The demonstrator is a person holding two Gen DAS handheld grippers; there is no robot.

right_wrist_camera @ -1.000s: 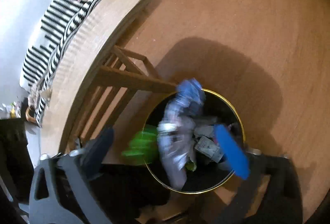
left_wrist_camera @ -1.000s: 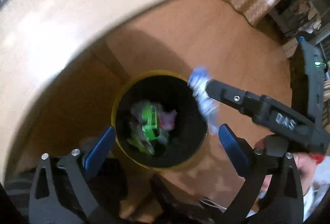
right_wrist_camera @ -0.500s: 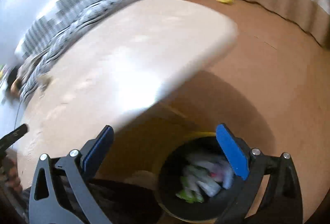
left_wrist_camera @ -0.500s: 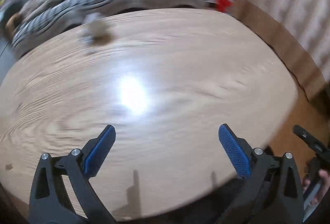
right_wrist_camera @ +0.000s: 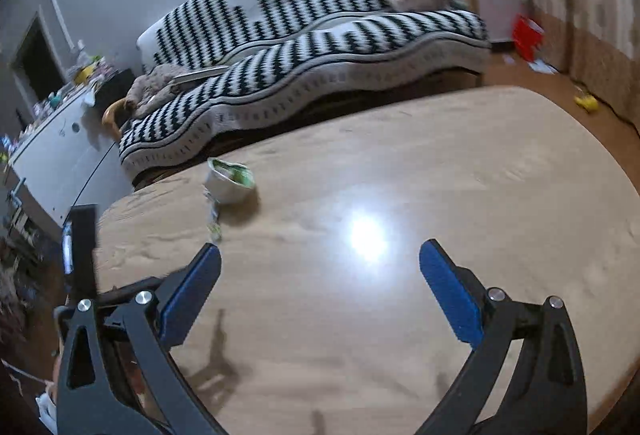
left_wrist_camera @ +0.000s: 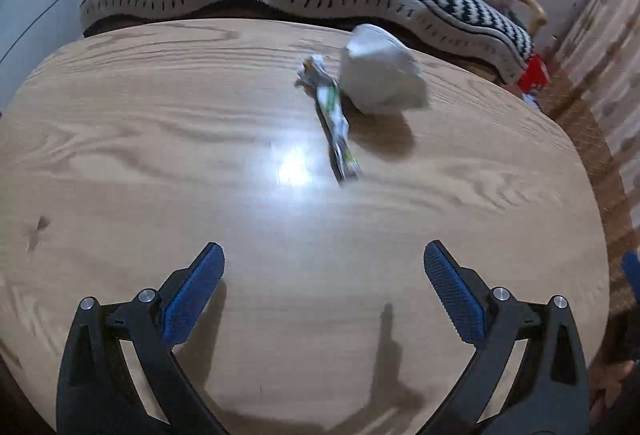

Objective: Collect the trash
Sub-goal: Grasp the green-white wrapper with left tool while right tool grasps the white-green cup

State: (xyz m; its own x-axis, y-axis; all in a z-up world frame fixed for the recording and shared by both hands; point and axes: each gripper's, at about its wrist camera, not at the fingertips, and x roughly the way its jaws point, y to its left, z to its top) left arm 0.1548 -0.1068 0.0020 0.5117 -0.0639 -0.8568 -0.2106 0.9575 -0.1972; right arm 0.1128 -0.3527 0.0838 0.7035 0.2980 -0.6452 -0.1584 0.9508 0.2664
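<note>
Left gripper [left_wrist_camera: 323, 267]: jaws spread wide, empty, above the wooden table [left_wrist_camera: 160, 155]. Right gripper [right_wrist_camera: 320, 267]: likewise wide open, holding nothing. A crumpled white cup [left_wrist_camera: 380, 75] and a twisted wrapper [left_wrist_camera: 334, 115] lie touching in the upper centre of the left view. Wrapper print illegible.

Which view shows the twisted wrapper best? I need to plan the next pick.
The left wrist view: the wrapper lies full length on the table, beside the white cup. The right wrist view shows it small and blurred, below the cup, near a fingertip.
</note>
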